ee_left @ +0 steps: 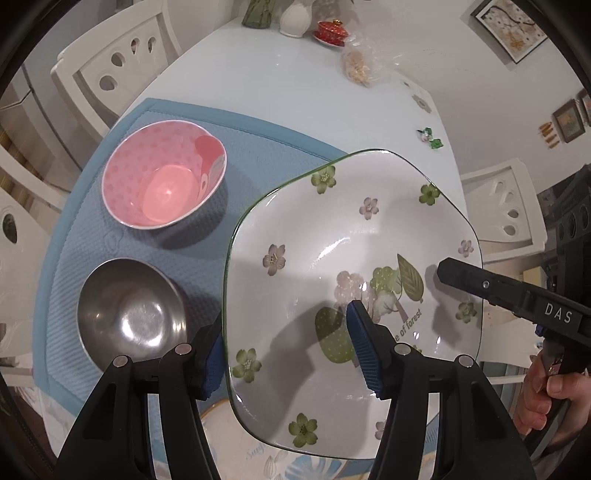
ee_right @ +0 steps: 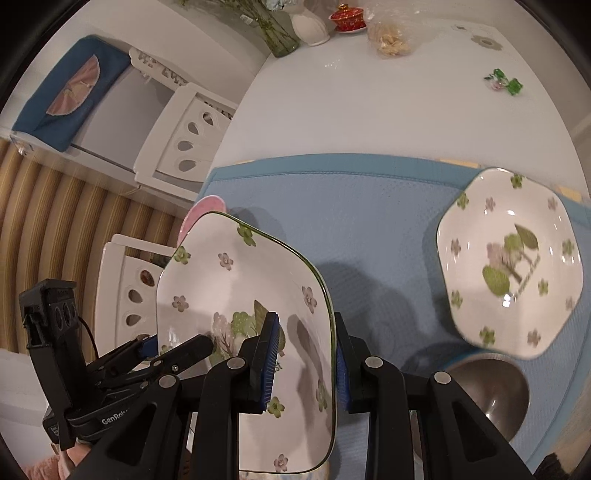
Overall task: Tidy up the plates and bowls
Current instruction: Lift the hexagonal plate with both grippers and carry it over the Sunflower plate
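Note:
Both grippers hold one square white plate point(ee_left: 332, 236) with a green rim and flower print, lifted above the blue mat point(ee_left: 177, 258). My left gripper point(ee_left: 288, 354) is shut on its near-left rim, one blue pad on top and one underneath. My right gripper point(ee_right: 304, 365) is shut on the plate's point(ee_right: 229, 295) opposite rim, and its upper finger point(ee_left: 480, 284) reaches in from the right. A second matching plate point(ee_right: 509, 262) lies on the mat point(ee_right: 351, 206). Also on the mat are a pink dotted bowl point(ee_left: 164, 181) and a steel bowl point(ee_left: 129, 314).
A gold-rimmed dish with blue leaves point(ee_left: 258, 461) peeks out under the held plate. At the far end of the white table point(ee_left: 277, 81) are a white vase point(ee_left: 295, 16), a red lidded cup point(ee_left: 332, 29) and a bag of snacks point(ee_left: 358, 66). White chairs point(ee_left: 110, 62) surround the table.

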`<state>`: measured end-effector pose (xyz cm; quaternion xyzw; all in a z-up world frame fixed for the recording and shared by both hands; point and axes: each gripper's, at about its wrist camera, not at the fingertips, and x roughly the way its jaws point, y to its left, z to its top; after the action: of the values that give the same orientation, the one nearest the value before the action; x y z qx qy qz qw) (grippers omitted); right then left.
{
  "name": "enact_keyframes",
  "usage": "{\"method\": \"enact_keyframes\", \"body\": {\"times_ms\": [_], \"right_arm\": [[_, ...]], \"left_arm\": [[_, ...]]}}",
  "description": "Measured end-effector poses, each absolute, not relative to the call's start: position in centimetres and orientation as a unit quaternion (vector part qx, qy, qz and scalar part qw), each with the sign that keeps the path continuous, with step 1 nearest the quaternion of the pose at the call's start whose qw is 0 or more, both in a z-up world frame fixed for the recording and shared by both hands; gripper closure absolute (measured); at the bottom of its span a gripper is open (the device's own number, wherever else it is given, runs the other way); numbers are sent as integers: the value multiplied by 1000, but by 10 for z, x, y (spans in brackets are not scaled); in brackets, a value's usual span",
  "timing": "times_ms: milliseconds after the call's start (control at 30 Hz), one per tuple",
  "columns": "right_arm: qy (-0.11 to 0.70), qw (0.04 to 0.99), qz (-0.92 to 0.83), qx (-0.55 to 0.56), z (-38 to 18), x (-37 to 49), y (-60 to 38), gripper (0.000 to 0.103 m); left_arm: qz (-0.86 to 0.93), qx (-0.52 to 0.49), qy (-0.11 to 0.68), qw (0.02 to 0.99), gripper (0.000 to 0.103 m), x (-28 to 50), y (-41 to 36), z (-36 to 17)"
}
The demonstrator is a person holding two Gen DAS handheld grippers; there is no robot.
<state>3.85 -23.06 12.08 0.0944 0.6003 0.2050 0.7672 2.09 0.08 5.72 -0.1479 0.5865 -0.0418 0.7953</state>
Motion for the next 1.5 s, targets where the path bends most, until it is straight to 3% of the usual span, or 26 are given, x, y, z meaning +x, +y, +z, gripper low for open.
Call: {"method": "enact_keyframes", "body": {"times_ms": [500, 1500], "right_arm": [[582, 774, 222, 117, 137, -6, -219, 75], [626, 735, 230, 120, 72, -52, -193, 75]], "left_arm": [[-69, -127, 575, 805, 47, -13, 18, 74], [-76, -118, 604, 784, 47, -74, 43, 32]]}}
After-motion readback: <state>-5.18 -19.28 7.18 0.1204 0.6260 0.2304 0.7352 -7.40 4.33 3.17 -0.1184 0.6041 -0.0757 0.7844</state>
